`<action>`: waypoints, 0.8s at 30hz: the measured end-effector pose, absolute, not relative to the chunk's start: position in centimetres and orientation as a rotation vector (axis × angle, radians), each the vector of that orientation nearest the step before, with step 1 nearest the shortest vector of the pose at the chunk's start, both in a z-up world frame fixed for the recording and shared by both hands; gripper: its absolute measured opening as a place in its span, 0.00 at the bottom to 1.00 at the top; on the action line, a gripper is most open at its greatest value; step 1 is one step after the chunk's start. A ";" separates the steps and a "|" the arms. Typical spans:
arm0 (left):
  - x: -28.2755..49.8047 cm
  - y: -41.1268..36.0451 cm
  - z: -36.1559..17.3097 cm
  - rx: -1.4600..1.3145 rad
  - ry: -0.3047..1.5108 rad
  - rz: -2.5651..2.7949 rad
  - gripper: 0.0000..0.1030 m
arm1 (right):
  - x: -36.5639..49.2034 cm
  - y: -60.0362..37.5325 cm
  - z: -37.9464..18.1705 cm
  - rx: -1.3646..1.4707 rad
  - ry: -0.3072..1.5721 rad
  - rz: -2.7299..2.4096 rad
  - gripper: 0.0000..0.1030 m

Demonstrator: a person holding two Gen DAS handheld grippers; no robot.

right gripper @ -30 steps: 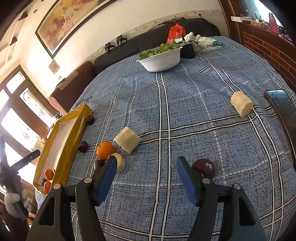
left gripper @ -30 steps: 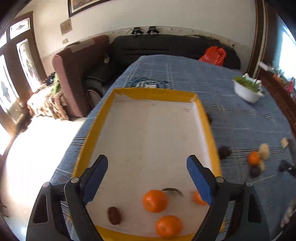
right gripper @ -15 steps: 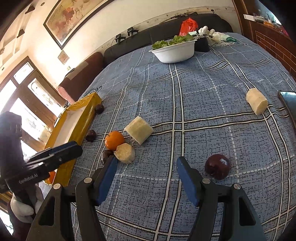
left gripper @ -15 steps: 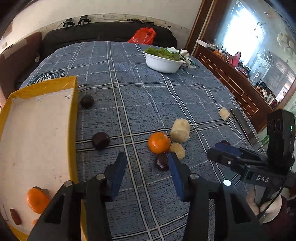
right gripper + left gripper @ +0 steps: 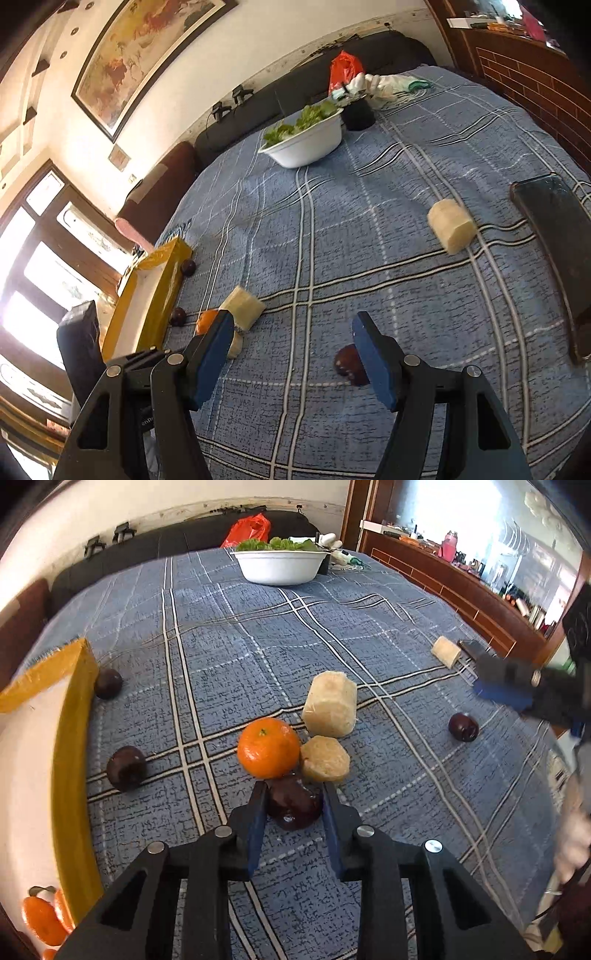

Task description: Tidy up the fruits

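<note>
Jaws of the left gripper [image 5: 293, 790] sit low over the table [image 5: 229, 657], closed in on a dark plum [image 5: 293, 805] so both blue pads flank it; whether they press it I cannot tell for sure, though they look in contact. That gripper points forward and slightly down, its tips just short of an orange [image 5: 268, 747] and a small pale chunk [image 5: 325, 762], both touching the plum's far side. A larger pale chunk [image 5: 330, 706] stands just behind them.

Right gripper [image 5: 291, 332] hovers above the cloth with its jaws wide apart, holding nothing; it tilts down toward the table, and a second plum [image 5: 349, 363] lies partly hidden behind its right pad. A third chunk [image 5: 451, 225] rests well apart, near a dark phone [image 5: 554, 236].

At the table's left edge is the yellow tray [image 5: 72, 738], with two more plums [image 5: 126, 768] [image 5: 108, 684] just outside its wall and oranges [image 5: 42, 919] inside its near corner. A white bowl [image 5: 279, 566] of greens stands at the far end.
</note>
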State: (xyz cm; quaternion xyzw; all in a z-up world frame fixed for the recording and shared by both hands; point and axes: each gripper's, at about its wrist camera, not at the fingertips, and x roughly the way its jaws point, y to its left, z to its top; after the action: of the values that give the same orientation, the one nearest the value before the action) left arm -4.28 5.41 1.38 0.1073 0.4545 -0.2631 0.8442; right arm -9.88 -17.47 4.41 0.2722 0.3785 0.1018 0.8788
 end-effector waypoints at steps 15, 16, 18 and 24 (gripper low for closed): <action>-6.8 8.8 3.9 0.076 0.897 -0.495 0.27 | -10.6 -16.3 2.4 0.398 0.894 0.166 0.69; -7.0 9.2 4.2 0.066 0.890 -0.488 0.27 | -10.6 -16.0 2.1 0.395 0.895 0.167 0.69; -7.4 10.0 4.7 0.044 0.878 -0.478 0.27 | -10.7 -15.9 2.0 0.399 0.892 0.169 0.69; -7.9 13.2 5.7 -0.054 0.847 -0.434 0.27 | -10.2 -15.4 1.5 0.347 0.921 0.137 0.47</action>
State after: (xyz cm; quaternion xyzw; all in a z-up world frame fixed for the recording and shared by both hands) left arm -7.95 13.23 5.73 -0.0262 0.4078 -0.2089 0.8885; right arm -10.24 -15.44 1.47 0.1664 0.4417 0.0656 0.8791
